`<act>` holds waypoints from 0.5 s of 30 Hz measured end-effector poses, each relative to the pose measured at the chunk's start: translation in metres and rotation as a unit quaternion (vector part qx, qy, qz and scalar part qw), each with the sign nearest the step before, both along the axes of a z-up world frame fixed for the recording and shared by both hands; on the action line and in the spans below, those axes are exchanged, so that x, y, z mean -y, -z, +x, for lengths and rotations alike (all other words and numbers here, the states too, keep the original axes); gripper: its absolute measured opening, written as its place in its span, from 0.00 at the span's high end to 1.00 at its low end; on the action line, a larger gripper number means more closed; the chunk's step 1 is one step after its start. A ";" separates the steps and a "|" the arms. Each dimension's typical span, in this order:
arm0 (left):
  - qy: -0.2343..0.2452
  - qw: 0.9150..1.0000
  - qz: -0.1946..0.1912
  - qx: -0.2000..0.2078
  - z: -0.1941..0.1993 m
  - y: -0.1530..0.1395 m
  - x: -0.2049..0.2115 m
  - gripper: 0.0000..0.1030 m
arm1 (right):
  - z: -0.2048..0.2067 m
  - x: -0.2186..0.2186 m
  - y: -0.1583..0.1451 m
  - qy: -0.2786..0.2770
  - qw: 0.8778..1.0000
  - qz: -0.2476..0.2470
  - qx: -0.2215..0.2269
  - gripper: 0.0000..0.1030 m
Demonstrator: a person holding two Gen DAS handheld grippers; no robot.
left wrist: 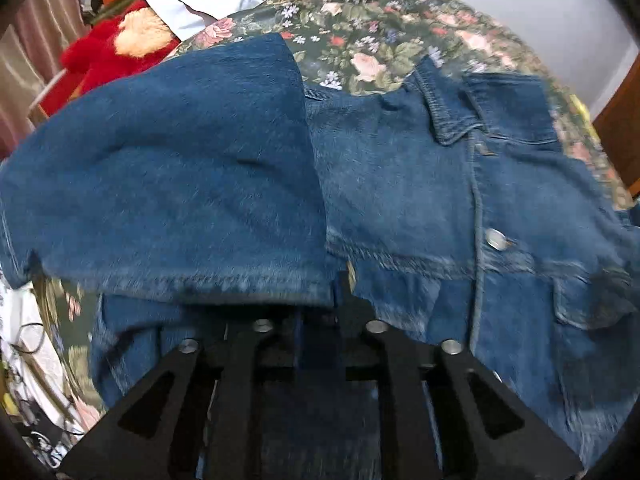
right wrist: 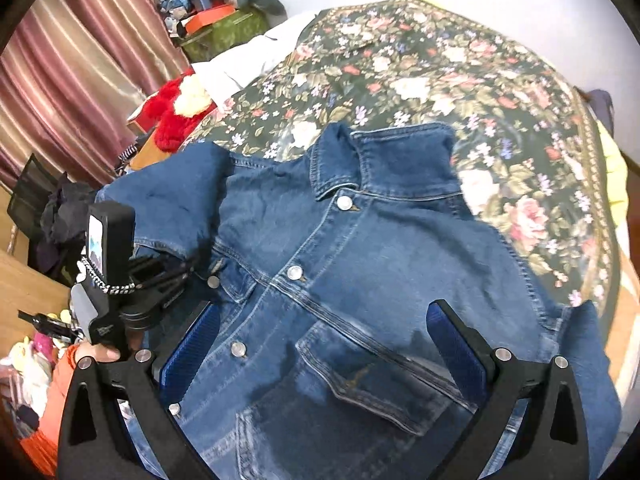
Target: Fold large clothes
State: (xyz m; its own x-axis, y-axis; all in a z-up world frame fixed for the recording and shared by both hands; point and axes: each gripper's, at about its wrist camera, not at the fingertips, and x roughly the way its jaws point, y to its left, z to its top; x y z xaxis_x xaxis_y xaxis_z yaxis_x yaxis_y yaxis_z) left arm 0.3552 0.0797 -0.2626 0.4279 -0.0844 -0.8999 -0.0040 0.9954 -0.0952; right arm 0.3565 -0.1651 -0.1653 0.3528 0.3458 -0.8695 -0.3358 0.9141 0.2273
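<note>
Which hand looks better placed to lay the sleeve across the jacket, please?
Left, probably: the left gripper already pinches the sleeve cuff, while the right gripper hangs open above the jacket.

Soft even indoor light, faint shadows, left view motion-blurred, right view sharper, fisheye-bent dark corners

My left gripper (left wrist: 320,312) is hiding its fingertips under the sleeve (left wrist: 172,168) I am lifting, so I am not seeing whether the pads are pressing the cloth. Motion is smearing the sleeve's hem and the jacket (left wrist: 480,200) around it in my left view. The jacket's lower part is running off the bottom of both views. In my right view, my left hand (right wrist: 98,354) is mostly disappearing behind the gripper body, and the pile of things (right wrist: 208,4) by the wall is staying too small to tell apart.
</note>
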 end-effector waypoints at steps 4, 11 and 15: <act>0.005 0.999 -0.029 0.039 -0.027 -0.033 -0.014 0.36 | -0.002 -0.004 -0.003 -0.005 1.000 -0.009 0.012 0.00; -0.105 0.985 -0.048 0.128 -0.060 -0.082 -0.105 0.17 | 0.010 -0.048 -0.002 -0.033 0.999 0.000 0.010 0.00; -0.191 0.971 -0.070 0.125 -0.066 -0.066 -0.166 0.17 | 0.016 -0.085 0.002 -0.055 0.998 0.001 0.012 0.00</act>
State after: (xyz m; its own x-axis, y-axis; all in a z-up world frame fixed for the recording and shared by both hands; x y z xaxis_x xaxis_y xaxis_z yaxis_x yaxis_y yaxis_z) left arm 0.2893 0.2458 -0.1962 0.6563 0.0100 -0.7544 -0.3294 0.9034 -0.2745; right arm 0.3730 -0.0804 -0.1672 0.3340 0.3855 -0.8601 -0.4391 0.8711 0.2199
